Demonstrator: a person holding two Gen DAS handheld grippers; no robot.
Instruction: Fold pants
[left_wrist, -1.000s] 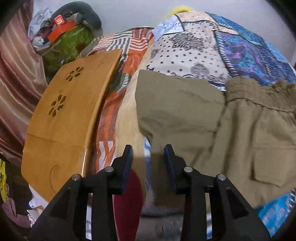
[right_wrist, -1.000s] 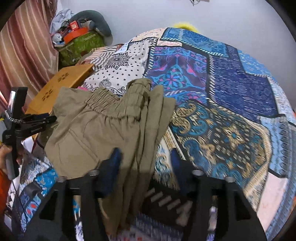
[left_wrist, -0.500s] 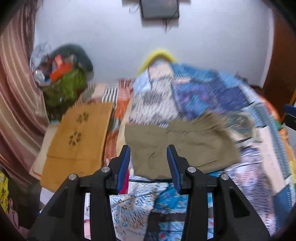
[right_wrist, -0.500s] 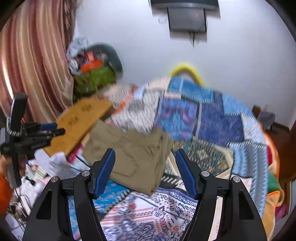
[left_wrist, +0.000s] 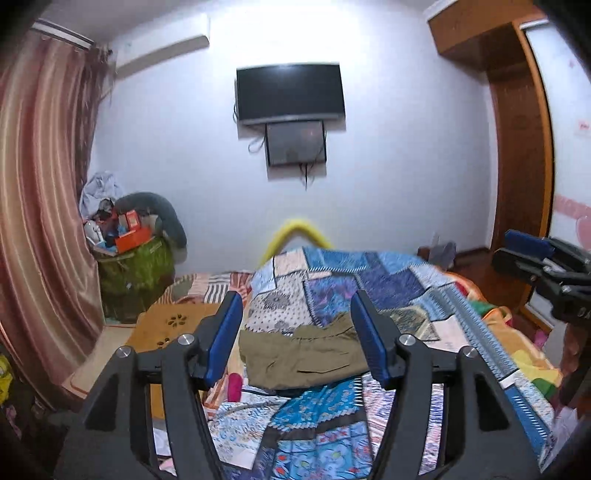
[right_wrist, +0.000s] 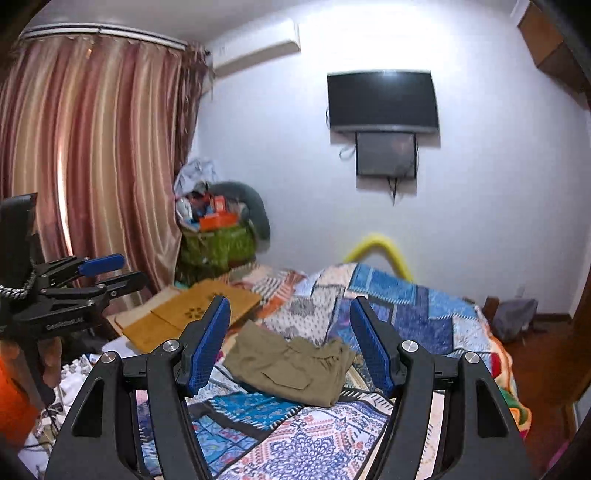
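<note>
2 grippers held clear: left gripper (left_wrist: 297, 338) jaws opening, right gripper (right_wrist: 290, 341) jaws wide, nothing held. Folded olive-khaki cotton pants (right_wrist: 290, 363) lie on patchwork quilt (right_wrist: 406, 314), frame centre, long axis left-right, beyond both.

1. One pair of olive pants (left_wrist: 303, 354), folded, on the bed.
2. One patchwork quilt (left_wrist: 373, 284) over the bed.
3. Two grippers: the left gripper (left_wrist: 297, 339) and the right gripper (right_wrist: 290, 343), each with two blue-padded fingers.
4. Two dark screens on the wall: one television (left_wrist: 290, 92) and one smaller panel (left_wrist: 295, 144) under it.
5. One wooden lap table (right_wrist: 192, 314) beside the bed.
6. One striped curtain (right_wrist: 92, 155).
7. One green bag (left_wrist: 135, 273), heaped with clutter.
8. One yellow curved bar (left_wrist: 295, 229) behind the bed.
</note>
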